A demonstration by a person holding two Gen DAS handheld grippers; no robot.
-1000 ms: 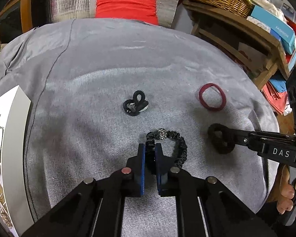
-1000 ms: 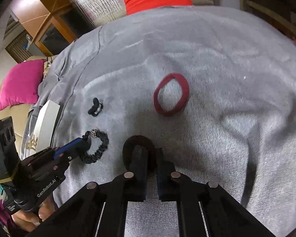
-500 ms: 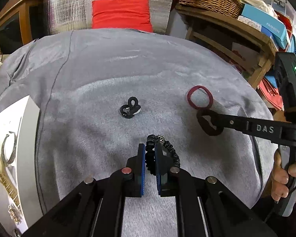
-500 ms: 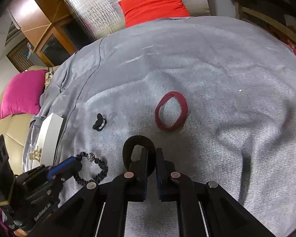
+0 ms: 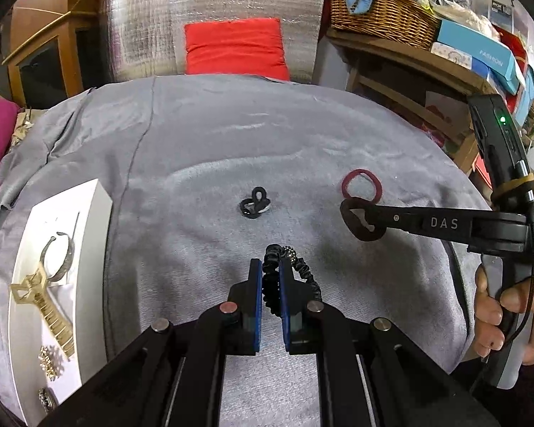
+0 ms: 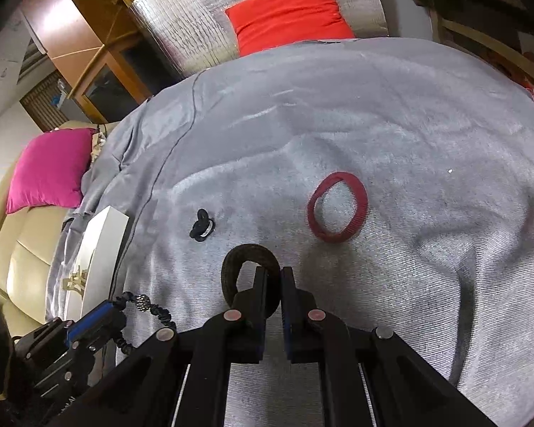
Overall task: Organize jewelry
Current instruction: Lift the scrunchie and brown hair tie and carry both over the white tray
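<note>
Nearest the left wrist camera, the left gripper has its jaws clamped on a black beaded scrunchie, which hangs clear of the grey cloth. Just beyond and to the right, the right gripper pinches a dark brown hair band the same way, jaws narrow with the loop sticking out past the tips; a hand grips its handle at the edge of that view.

The step in hand looks like the carry — both pieces are picked up and not yet put away. The likely next move is to bring each one across to the white tray at the left edge of the cloth and let go above a free patch of it.

That tray already holds a gold claw clip, a curved metallic bangle and a couple of small sparkly pieces near its close end that I cannot make out.

Farther out on the cloth lie a small black knotted tie and a maroon band, well apart — both untouched. Beyond them sits a red cushion.
</note>
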